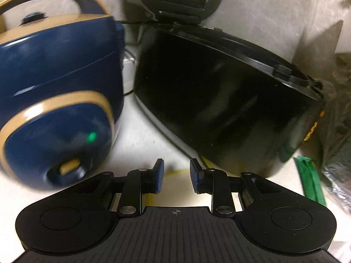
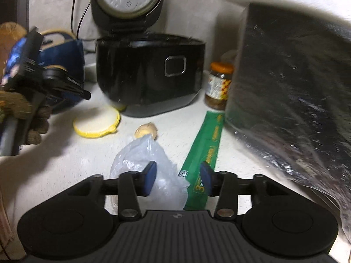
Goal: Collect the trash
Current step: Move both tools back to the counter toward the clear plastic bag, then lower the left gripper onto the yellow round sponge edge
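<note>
A crumpled clear plastic bag [image 2: 151, 171] lies on the white counter [image 2: 65, 164], under and between the fingers of my right gripper [image 2: 178, 178]. The pads stand apart and do not press on it, so the gripper is open. A long green wrapper [image 2: 208, 144] lies just right of the bag, passing under the right pad; it shows as the green wrapper [image 1: 309, 179] in the left wrist view. A small beige lump [image 2: 146, 130] sits beyond the bag. My left gripper [image 1: 176, 175] is open and holds nothing, above a yellow-rimmed lid [image 1: 175, 172]. A gloved hand [image 2: 19, 111] holds that left gripper [image 2: 84, 94].
A black rice cooker [image 2: 151, 74] with its lid raised stands at the back, a blue and tan cooker [image 1: 57, 100] to its left. The yellow-rimmed lid [image 2: 96, 123] lies before them. An orange-capped jar [image 2: 219, 85] and a box wrapped in black plastic [image 2: 289, 92] fill the right side.
</note>
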